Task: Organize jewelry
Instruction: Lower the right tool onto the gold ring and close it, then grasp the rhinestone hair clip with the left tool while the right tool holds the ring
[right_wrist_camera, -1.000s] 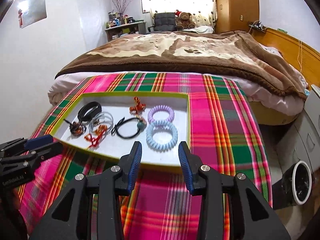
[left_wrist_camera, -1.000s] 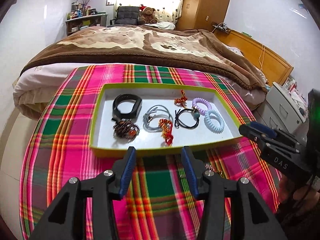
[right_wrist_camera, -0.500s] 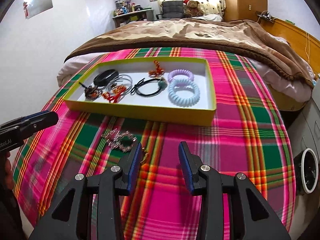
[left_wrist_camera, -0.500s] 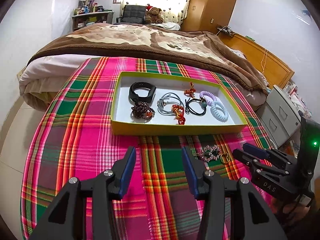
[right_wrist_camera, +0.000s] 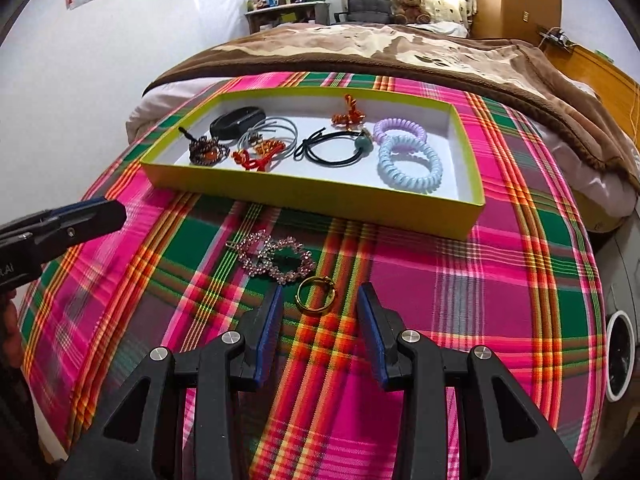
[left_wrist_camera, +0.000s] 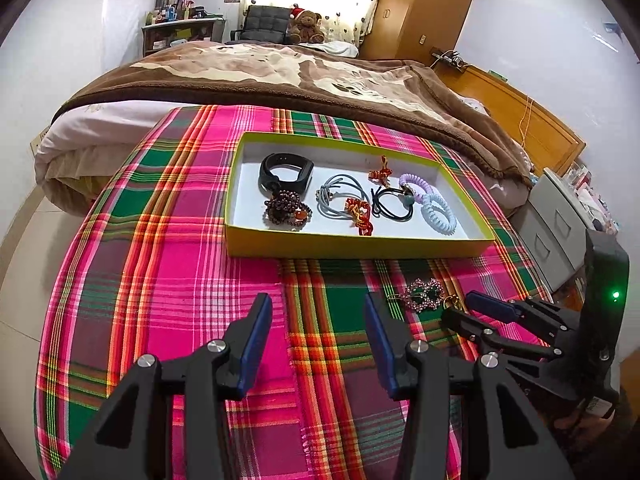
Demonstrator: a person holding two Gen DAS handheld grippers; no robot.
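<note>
- Both grippers have pulled back from the tray and dipped toward the cloth since a second ago, so two loose pieces now show in front of the tray.
- At far left the left gripper hangs over bare plaid tablecloth, jaws spread and empty.
- Further right, the yellow-green tray already holds a black band, beaded bracelet, grey ties, red knots, a black tie and two coil bands; that part looks done.
- Left out on the cloth, just before the tray: a pink crystal bracelet and, touching its near edge, a gold ring.
- The right gripper has its jaws spread, nothing pinched; the ring lies between the fingertips, just ahead of them, the bracelet beyond the left tip.
</note>
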